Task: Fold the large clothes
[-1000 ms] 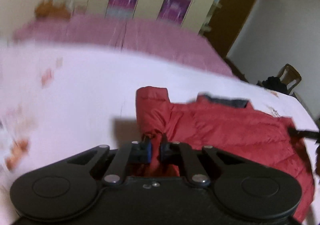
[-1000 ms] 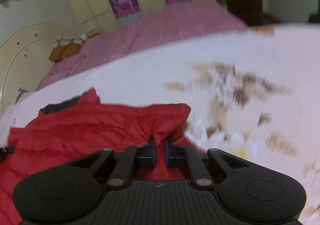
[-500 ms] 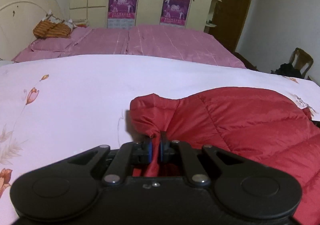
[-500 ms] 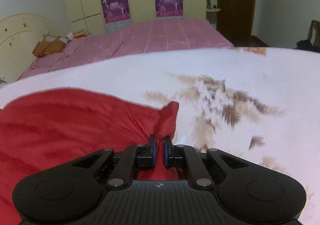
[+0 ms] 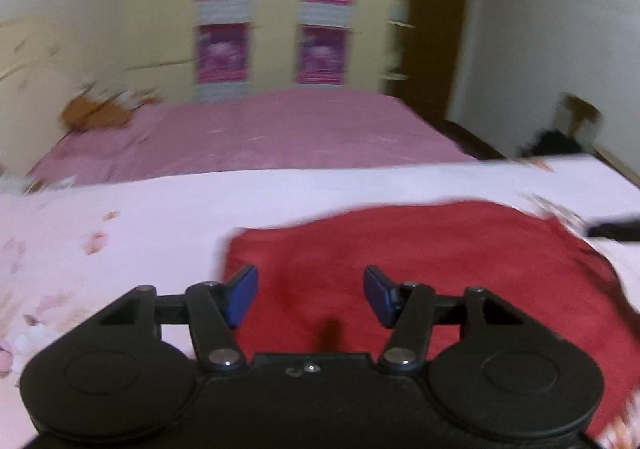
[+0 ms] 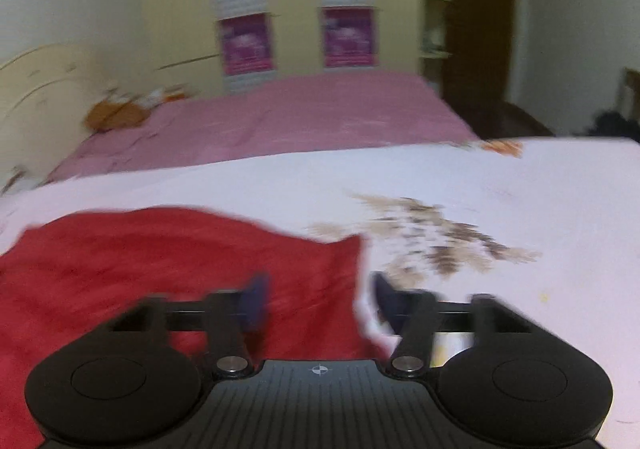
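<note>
Two wrist views over a red quilted jacket (image 5: 420, 281) that lies spread on a white floral bedsheet (image 5: 140, 217), with a pink-covered bed (image 5: 260, 129) and a cream wardrobe (image 5: 160, 9) beyond. Both views are motion-blurred, so fine detail of the cloth cannot be read.

Left gripper (image 5: 310, 295): jaws spread wide, holding nothing; the blue pads (image 5: 242, 295) stand apart above the jacket's near left portion, and red fabric shows in the gap between them. The garment's left edge lies just beside the left pad. A dark bar at the right margin of this view is probably part of the other tool, though blur prevents certainty.

Right gripper (image 6: 320, 301): jaws likewise spread and empty. It sits over the jacket's (image 6: 180, 269) right edge, so red fabric shows behind the left pad and the printed sheet (image 6: 520, 209) behind the right pad.

Judgement: the jacket appears to lie in a flat, roughly rectangular shape, and with both tools empty the step in hand seems to be a release between folds, before a new grip is taken. To do it well, each tool should clear the cloth without snagging the top layer, so that the laid edges are not dragged out of line. The next grip should take the edge with all its layers, at matching points on both sides, since padded fabric tends to spring open.
</note>
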`<state>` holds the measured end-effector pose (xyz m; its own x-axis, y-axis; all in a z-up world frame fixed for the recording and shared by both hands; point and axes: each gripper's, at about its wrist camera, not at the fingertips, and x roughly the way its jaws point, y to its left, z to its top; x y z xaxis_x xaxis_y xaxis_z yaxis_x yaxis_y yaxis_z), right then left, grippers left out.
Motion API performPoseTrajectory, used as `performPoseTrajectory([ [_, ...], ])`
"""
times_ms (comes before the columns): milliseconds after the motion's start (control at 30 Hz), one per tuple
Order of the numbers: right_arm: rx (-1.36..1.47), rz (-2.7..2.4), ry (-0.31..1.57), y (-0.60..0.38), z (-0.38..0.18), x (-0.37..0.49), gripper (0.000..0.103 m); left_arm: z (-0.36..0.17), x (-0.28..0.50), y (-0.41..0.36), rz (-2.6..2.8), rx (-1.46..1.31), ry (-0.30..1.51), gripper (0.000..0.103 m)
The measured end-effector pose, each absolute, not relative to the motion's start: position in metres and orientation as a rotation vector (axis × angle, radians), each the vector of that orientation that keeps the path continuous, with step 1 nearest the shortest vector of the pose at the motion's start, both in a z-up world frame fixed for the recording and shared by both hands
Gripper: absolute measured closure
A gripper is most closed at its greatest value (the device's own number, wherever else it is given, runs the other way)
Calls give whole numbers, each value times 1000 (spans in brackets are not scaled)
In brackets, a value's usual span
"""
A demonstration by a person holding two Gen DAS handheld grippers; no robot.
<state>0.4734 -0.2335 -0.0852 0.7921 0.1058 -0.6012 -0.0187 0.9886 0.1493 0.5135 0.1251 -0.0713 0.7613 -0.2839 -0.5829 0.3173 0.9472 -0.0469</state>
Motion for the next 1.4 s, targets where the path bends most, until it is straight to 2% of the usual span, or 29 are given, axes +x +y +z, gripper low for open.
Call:
performPoseTrajectory([
  [133,50,189,721,-175,-100,470,58,-105,508,71,-369,156,698,45],
  [267,55,126,786,-173,-132,489,58,-120,515,79,-318,110,718,45],
  [367,58,119,795,-177,-126,488,58,-104,498,95,-292,75,700,48],
  [567,43,214,649,-151,-79,408,57,-85,429,100,-325,26,636,48],
  [767,-70,292,673,-103,-102,384,58,-111,413,92,-265,20,660,46],
  [1100,19,-34,740,-207,-122,377,58,-112,411,164,-74,-21,713,45],
  [1133,61,-49,740,-216,-119,375,58,-108,409,170,-59,-52,707,44],
  [1167,125,-65,729,-226,-114,371,57,-103,405,175,-39,-83,693,31],
  [1200,205,-79,708,-237,-108,365,57,-97,398,180,-17,-114,671,23],
  [1233,262,-90,693,-245,-103,355,55,-93,391,183,-7,-137,655,17],
  [1267,309,-102,682,-252,-100,347,34,-89,383,188,-9,-177,640,18],
  [1300,354,-106,662,-257,-97,337,27,-87,374,192,-17,-233,633,18],
  [1400,548,-101,653,-276,-98,307,27,-92,356,199,-50,-385,651,22],
])
